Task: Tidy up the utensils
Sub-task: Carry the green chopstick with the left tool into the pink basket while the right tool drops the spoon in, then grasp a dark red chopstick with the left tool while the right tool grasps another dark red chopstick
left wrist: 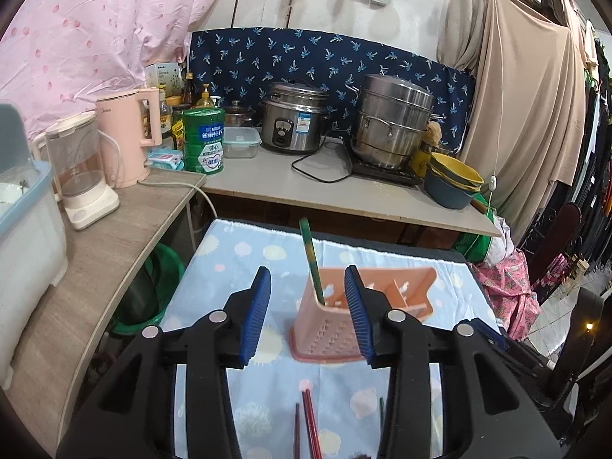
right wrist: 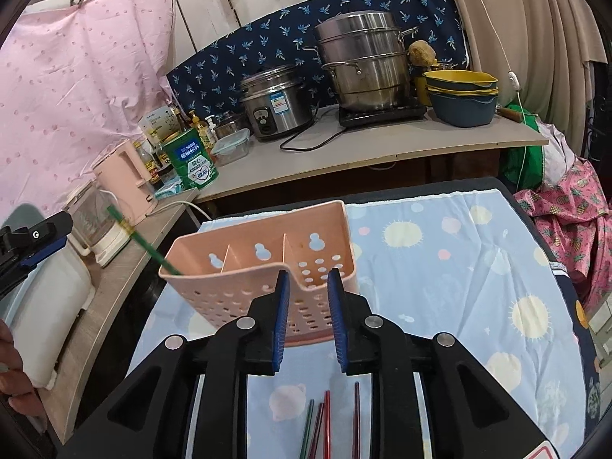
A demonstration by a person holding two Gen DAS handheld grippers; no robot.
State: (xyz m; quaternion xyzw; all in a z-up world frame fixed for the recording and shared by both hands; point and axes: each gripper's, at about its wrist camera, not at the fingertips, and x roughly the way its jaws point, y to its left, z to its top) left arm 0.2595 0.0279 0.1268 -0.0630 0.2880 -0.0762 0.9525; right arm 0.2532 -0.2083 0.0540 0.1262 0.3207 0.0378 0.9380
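Observation:
A pink perforated utensil holder (left wrist: 359,306) (right wrist: 267,267) with three compartments stands on the blue patterned cloth. One green chopstick (left wrist: 311,260) (right wrist: 147,243) stands tilted in its end compartment. My left gripper (left wrist: 308,294) is open and empty, just before the holder. My right gripper (right wrist: 306,294) is open and empty, its fingers close to the holder's front wall. Several loose chopsticks, red, dark and green, lie on the cloth under the grippers (left wrist: 310,424) (right wrist: 325,420). The left gripper also shows at the left edge of the right wrist view (right wrist: 34,244).
A wooden side counter (left wrist: 114,229) on the left holds a pink kettle (left wrist: 126,141) and a blender. The back counter (left wrist: 306,183) carries a rice cooker (left wrist: 292,122), a steel steamer pot (left wrist: 394,122), a green tin and stacked bowls (left wrist: 453,183).

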